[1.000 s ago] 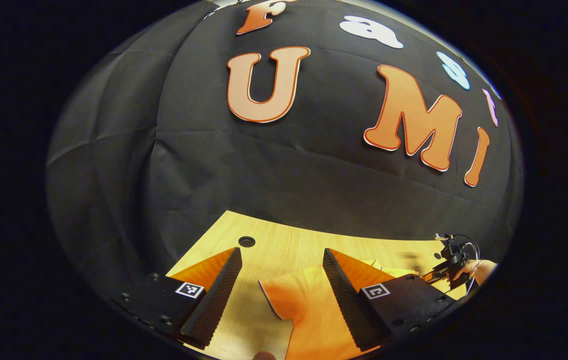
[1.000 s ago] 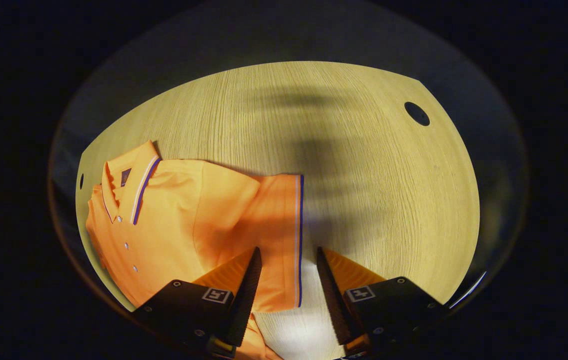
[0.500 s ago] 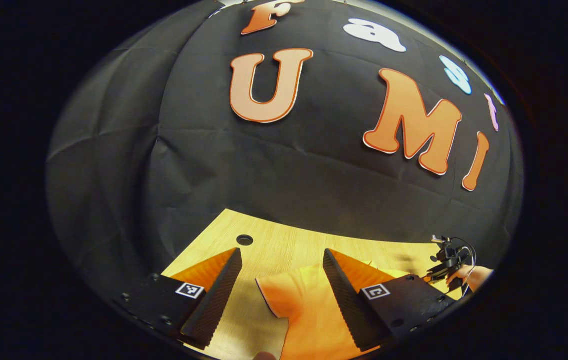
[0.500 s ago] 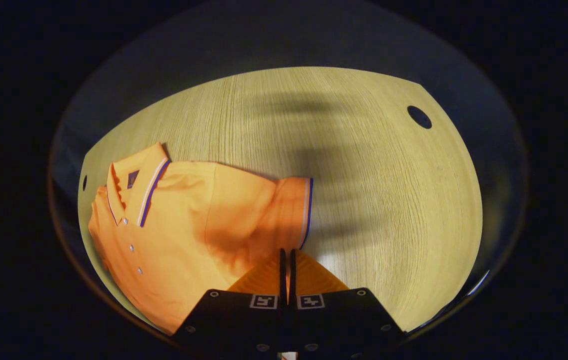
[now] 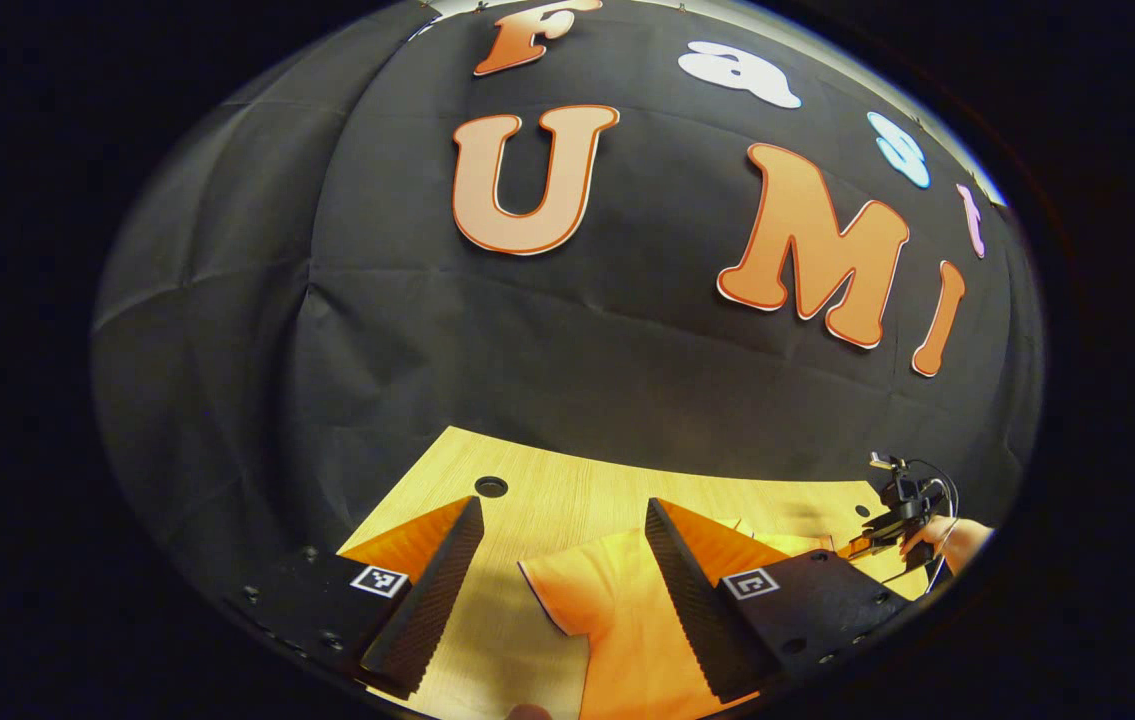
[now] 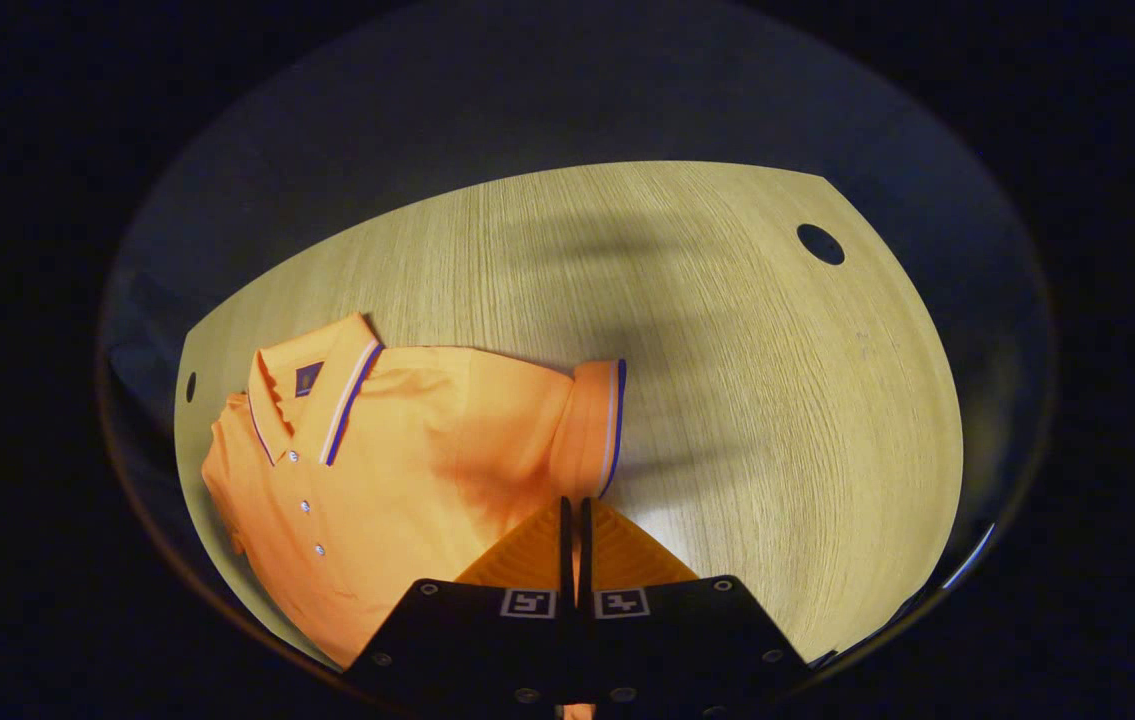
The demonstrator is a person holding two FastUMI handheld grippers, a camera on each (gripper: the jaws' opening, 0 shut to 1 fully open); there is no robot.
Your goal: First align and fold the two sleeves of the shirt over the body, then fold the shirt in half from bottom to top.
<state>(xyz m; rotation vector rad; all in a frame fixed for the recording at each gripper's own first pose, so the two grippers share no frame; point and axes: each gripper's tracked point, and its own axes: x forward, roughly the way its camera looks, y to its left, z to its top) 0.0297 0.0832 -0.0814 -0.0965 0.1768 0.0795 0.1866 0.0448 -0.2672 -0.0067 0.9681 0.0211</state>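
Note:
An orange polo shirt (image 6: 397, 470) lies flat on the wooden table (image 6: 747, 380), collar (image 6: 317, 400) to the left in the right gripper view. Its sleeve (image 6: 592, 420), edged with a blue and white stripe, is raised off the table. My right gripper (image 6: 573, 505) is shut on that sleeve's lower hem. In the left gripper view my left gripper (image 5: 562, 502) is open, low over the table. The shirt's other sleeve (image 5: 607, 600) lies between and under its fingers, untouched.
A round cable hole (image 6: 820, 244) sits near the table's far right corner, another hole (image 5: 491, 487) by the left gripper. A hand (image 5: 957, 540) holding the other gripper shows far right in the left gripper view. Black cloth wall stands behind the table.
The right gripper went from open around the sleeve hem to shut on it, then lifted the sleeve, which now bunches toward the shirt body. The left gripper stayed open and barely moved.

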